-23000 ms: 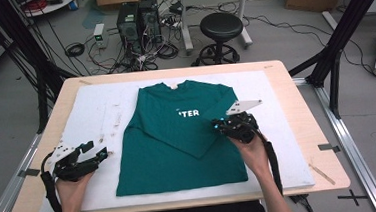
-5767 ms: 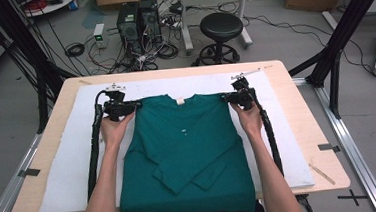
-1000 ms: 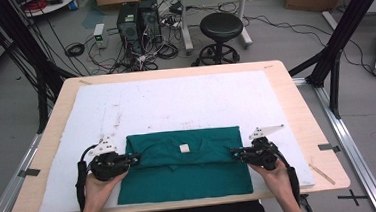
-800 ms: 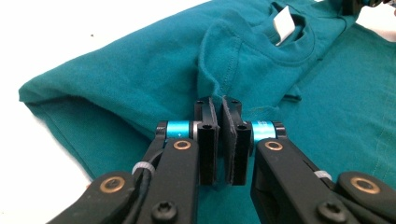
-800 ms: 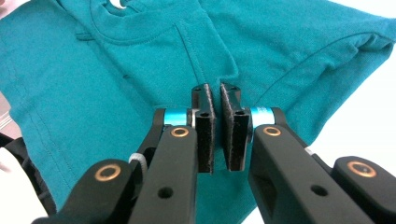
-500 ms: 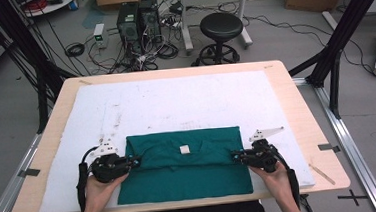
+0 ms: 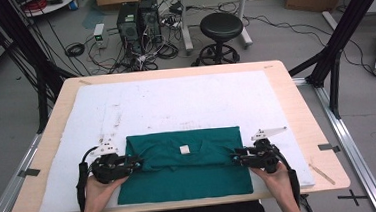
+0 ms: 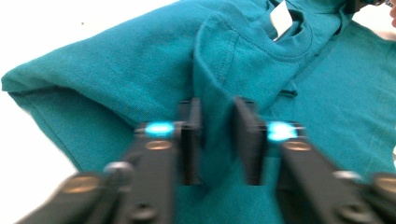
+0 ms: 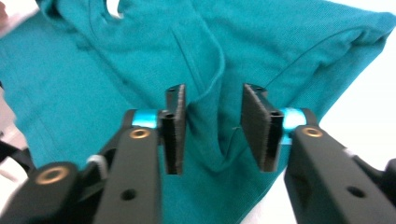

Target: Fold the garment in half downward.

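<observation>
A white foam-like mat [image 7: 185, 101], scuffed with grey marks, covers the pale wooden table [image 7: 296, 108] in front of you; beyond the far edge the grey floor holds a black round stool [image 7: 220, 26], computer towers [image 7: 137, 19] and a tangle of cables.

Your left gripper [image 8: 218, 140] has just been opening: its black pads stand apart with a raised fold of green cloth between them, seemingly not pinched, though the picture is blurred there. Your right gripper [image 9: 219, 133] has likewise just been opening, and its ribbed pads clear a loose ridge of cloth on both sides, so it is released.

Both sit at the ends of the folded green T-shirt [image 7: 185, 161], which lies near your edge of the mat as a wide rectangle, its top half doubled down over the lower part. The knit is soft, with stitched hems. The collar faces up at the middle, and a small white neck label [image 7: 184, 149] shows inside it; no writing on it can be read. Nothing else lies on the mat around the shirt.
</observation>
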Demonstrator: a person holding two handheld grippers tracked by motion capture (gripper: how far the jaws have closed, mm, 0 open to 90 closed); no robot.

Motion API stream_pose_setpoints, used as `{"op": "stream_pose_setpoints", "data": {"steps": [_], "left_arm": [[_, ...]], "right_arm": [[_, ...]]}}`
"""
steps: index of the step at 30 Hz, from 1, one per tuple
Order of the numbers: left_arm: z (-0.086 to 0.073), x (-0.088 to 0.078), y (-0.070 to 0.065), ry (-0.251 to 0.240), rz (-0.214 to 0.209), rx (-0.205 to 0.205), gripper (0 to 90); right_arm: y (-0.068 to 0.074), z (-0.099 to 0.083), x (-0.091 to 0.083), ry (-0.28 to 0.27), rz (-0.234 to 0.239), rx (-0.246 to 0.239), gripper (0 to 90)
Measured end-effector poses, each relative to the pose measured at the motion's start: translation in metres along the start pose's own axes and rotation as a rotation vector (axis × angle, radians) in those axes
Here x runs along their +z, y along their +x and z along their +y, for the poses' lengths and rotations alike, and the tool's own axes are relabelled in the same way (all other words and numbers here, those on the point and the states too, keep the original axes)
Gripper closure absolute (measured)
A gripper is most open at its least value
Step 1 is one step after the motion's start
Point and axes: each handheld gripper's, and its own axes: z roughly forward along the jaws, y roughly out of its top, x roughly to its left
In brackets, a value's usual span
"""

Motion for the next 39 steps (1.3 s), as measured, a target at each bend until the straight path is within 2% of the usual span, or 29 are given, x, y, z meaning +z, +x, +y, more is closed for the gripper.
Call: {"op": "stream_pose_setpoints", "data": {"steps": [3, 6, 9, 12, 16, 19, 21, 24, 27, 33, 36, 39], "left_arm": [[0.006, -0.003, 0.002, -0.020, -0.004, -0.010, 52.7], [0.016, -0.003, 0.001, -0.046, -0.008, -0.005, 50.8], [0.027, 0.003, -0.001, -0.041, -0.003, -0.005, 50.7], [0.035, 0.012, -0.001, -0.029, 0.000, -0.004, 50.8], [0.040, 0.032, 0.003, 0.027, 0.009, -0.033, 51.0], [0.039, 0.042, 0.006, 0.071, 0.016, -0.032, 53.8], [0.038, 0.044, 0.006, 0.086, 0.009, -0.021, 61.8], [0.037, 0.038, 0.002, 0.064, -0.042, -0.001, 77.9], [0.036, 0.029, -0.005, 0.045, -0.081, 0.019, 85.6], [0.021, 0.012, -0.014, 0.045, -0.167, 0.028, 87.1], [0.012, 0.010, -0.017, 0.070, -0.177, 0.029, 87.3], [0.006, 0.011, -0.021, 0.094, -0.177, 0.040, 87.2]], "right_arm": [[0.002, 0.006, -0.005, -0.027, -0.002, 0.004, 51.4], [0.003, 0.014, -0.004, -0.032, 0.012, -0.003, 49.4], [0.006, 0.025, 0.002, -0.025, 0.019, -0.015, 47.6], [0.007, 0.036, 0.015, 0.011, 0.029, -0.011, 46.7], [0.005, 0.043, 0.037, 0.098, 0.023, 0.007, 46.7], [0.003, 0.043, 0.048, 0.137, -0.002, 0.009, 49.9], [0.003, 0.042, 0.047, 0.132, 0.000, 0.012, 61.9], [0.003, 0.040, 0.043, 0.133, 0.035, -0.013, 76.8], [0.006, 0.035, 0.037, 0.116, 0.069, -0.027, 84.9], [0.012, 0.020, 0.013, 0.073, 0.115, -0.035, 88.0], [0.016, 0.012, 0.011, 0.098, 0.138, -0.035, 88.0], [0.021, 0.006, 0.014, 0.127, 0.143, -0.054, 86.8]]}}
